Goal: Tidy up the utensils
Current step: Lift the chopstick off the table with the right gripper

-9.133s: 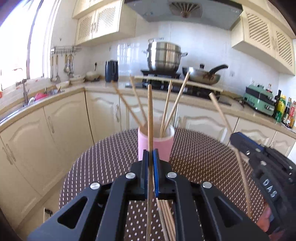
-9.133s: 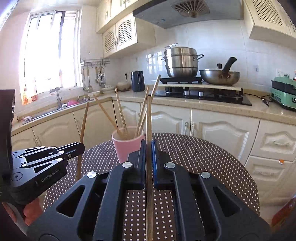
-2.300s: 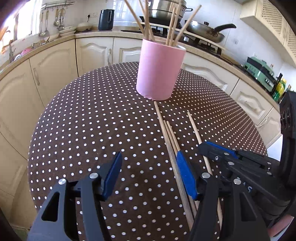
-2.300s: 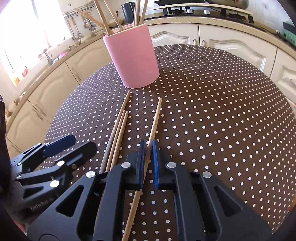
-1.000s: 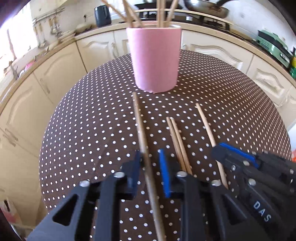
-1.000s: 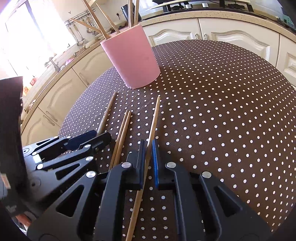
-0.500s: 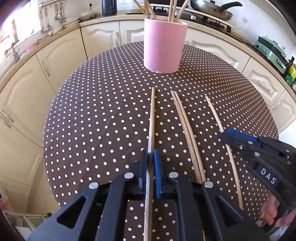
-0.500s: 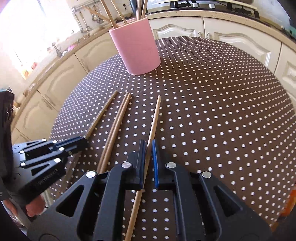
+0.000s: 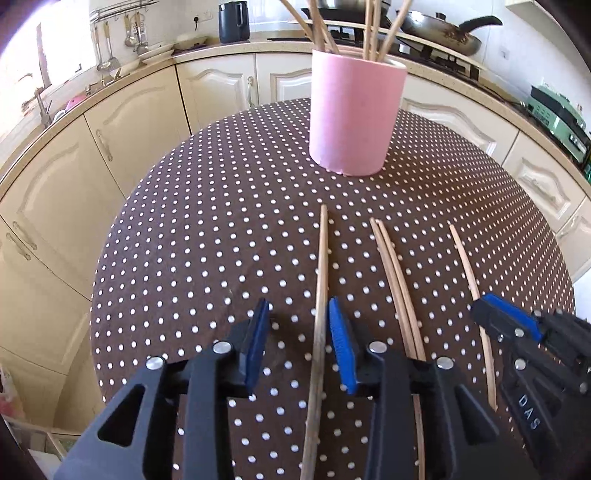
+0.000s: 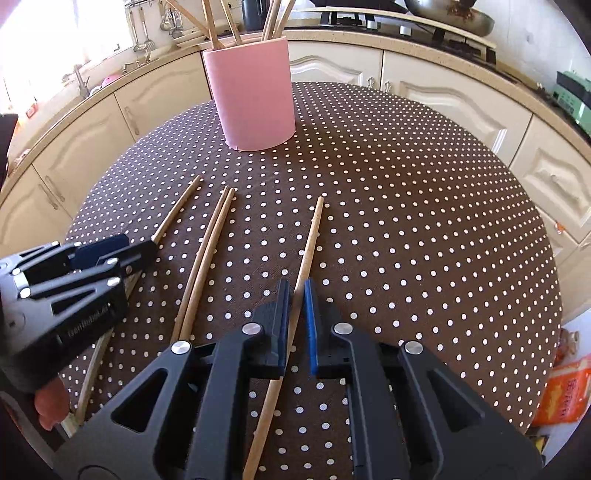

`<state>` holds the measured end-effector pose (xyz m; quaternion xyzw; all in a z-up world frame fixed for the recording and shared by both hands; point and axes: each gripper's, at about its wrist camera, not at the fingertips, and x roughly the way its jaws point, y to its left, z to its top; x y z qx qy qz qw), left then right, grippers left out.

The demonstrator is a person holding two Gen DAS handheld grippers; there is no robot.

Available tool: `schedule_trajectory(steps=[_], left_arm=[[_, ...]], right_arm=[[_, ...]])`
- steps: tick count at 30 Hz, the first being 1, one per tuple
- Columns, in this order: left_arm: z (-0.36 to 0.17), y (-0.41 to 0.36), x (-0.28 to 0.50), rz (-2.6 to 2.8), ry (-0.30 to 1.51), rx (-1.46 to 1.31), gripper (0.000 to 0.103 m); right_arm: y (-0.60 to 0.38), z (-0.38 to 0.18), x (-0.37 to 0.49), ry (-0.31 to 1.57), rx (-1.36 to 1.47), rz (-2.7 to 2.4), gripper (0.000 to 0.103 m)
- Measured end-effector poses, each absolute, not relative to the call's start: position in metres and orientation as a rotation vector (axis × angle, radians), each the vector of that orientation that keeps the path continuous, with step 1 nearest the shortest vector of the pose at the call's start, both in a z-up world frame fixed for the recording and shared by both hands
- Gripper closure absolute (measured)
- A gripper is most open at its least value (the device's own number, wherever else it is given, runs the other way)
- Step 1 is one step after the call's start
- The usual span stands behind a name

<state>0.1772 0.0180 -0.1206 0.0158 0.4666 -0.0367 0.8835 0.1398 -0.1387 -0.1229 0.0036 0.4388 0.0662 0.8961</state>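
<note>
A pink cup (image 9: pixel 356 114) holding several wooden chopsticks stands at the far side of the dotted round table (image 9: pixel 207 236); it also shows in the right wrist view (image 10: pixel 255 92). My left gripper (image 9: pixel 297 321) is open, and a chopstick (image 9: pixel 322 258) lies on the cloth between its fingers. A pair of chopsticks (image 9: pixel 395 273) lies to its right. My right gripper (image 10: pixel 295 295) has its jaws slightly apart around another chopstick (image 10: pixel 310 240) that rests on the table.
Cream kitchen cabinets (image 9: pixel 129 122) curve around behind the table. A sink (image 9: pixel 40 107) is at the left, a frying pan (image 9: pixel 443 29) on the stove behind the cup. An orange packet (image 10: pixel 565 391) lies on the floor at right.
My left gripper has opened and released its chopstick onto the table. My right gripper's jaws have parted slightly around its chopstick. Both grippers moved a little nearer the cup.
</note>
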Motion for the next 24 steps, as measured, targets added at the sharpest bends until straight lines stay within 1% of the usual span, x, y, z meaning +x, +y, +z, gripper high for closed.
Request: schedule_trajectory(steps=[2,4,5,6,7,8,9,13,14,16,19,24], left_arm=[[-0.12,0.02,0.176,-0.086,0.959,0.04,0.069],[-0.122,0.02,0.176,-0.08,0.94,0.043,0.073],[-0.122,0.021,0.174,-0.053,0.934,0.05,0.084],[-0.122,0.021,0.174,-0.021,0.929,0.063,0.089],[-0.122,0.023,0.175,-0.02,0.932,0.053,0.09],[-0.121,0.025,0.176,-0.016,0.937,0.042,0.094],[-0.121,0.027,0.177,-0.009,0.941,0.035,0.096],[-0.118,0.034,0.181,0.004,0.949,0.002,0.096],[-0.117,0.036,0.182,0.022,0.947,-0.002,0.096],[-0.116,0.04,0.183,0.067,0.934,-0.01,0.096],[-0.11,0.041,0.185,0.068,0.91,-0.028,0.096],[-0.107,0.043,0.181,0.053,0.902,-0.036,0.096]], right_arm=[[-0.137,-0.124,0.142,0.897,0.005,0.127,0.094],[-0.137,-0.123,0.144,0.9,0.026,0.125,0.094],[-0.138,-0.124,0.146,0.897,0.031,0.128,0.095],[-0.139,-0.123,0.148,0.895,0.044,0.134,0.095],[-0.142,-0.124,0.149,0.898,0.061,0.142,0.095],[-0.147,-0.124,0.15,0.907,0.085,0.156,0.095],[-0.15,-0.123,0.153,0.91,0.111,0.17,0.095],[-0.16,-0.117,0.156,0.891,0.165,0.178,0.095],[-0.162,-0.115,0.158,0.889,0.183,0.185,0.097],[-0.166,-0.111,0.158,0.878,0.204,0.188,0.097],[-0.167,-0.106,0.16,0.863,0.173,0.18,0.097],[-0.166,-0.107,0.158,0.89,0.128,0.161,0.095]])
